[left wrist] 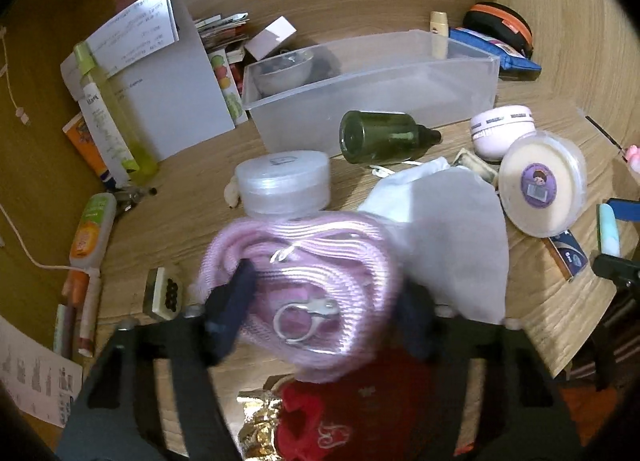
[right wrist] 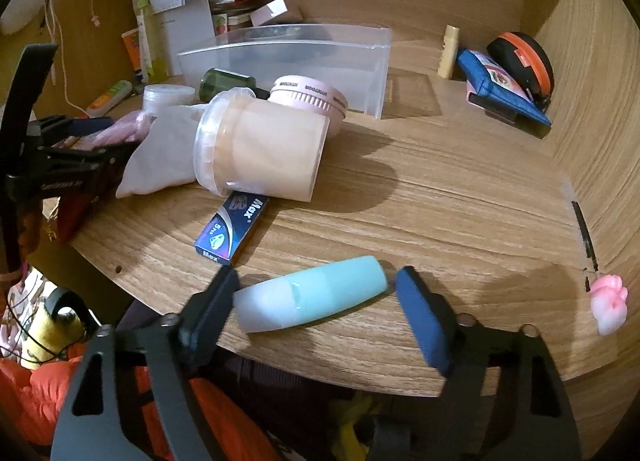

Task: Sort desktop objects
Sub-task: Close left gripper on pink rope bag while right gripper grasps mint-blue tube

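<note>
Left gripper: closed around a pink ribbed knit pouch, low centre, with a white ring clasp on it.
Right gripper: jaws parted around a mint-and-white tube lying on the desk; left pad touching it, right pad apart.
Beyond: clear bin, upper centre.

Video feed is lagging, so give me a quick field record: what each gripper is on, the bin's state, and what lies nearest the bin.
left gripper: jaws around the pink knitted pouch, pressing its sides
right gripper: open, straddling the mint-and-white tube lying on the desk; right pad clear of it
clear bin: upright near the back; whether anything is inside cannot be told
nearest the bin: green bottle on its side, pink jar
also loose: tipped tub, blue box
</note>
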{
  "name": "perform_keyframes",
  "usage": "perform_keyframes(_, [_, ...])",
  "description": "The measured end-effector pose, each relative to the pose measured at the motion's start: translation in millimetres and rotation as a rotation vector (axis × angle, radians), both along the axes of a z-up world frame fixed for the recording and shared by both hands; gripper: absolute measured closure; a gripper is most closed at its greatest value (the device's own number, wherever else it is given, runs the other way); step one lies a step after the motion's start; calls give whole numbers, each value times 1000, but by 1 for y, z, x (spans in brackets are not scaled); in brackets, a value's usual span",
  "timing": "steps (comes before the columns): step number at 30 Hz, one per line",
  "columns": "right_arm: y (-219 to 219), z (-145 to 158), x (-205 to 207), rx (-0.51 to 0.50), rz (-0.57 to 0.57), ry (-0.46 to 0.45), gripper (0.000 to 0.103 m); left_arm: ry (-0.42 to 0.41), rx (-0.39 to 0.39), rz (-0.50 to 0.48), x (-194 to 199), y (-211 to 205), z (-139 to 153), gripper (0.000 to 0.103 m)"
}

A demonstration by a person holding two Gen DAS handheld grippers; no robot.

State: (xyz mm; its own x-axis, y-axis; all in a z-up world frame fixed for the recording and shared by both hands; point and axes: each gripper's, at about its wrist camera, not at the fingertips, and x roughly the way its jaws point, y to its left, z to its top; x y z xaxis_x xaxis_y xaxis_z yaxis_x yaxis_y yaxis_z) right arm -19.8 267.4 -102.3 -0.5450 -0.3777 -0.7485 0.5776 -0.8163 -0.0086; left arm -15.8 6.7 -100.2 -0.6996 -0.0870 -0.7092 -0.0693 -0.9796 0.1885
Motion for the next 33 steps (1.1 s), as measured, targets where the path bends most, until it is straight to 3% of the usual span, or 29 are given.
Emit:
perform_keyframes(7, [1,0,-3,0,-6,1,32,22,17,-2,-2,-3,8,55])
perform_keyframes(13, [5,9,-7,-30,-25,13,32,44,83,10,-3,-15,23,63])
perform_keyframes(33, [-6,81,-44,-126,-5,148,32,138,135,38,-15,-46,66,83])
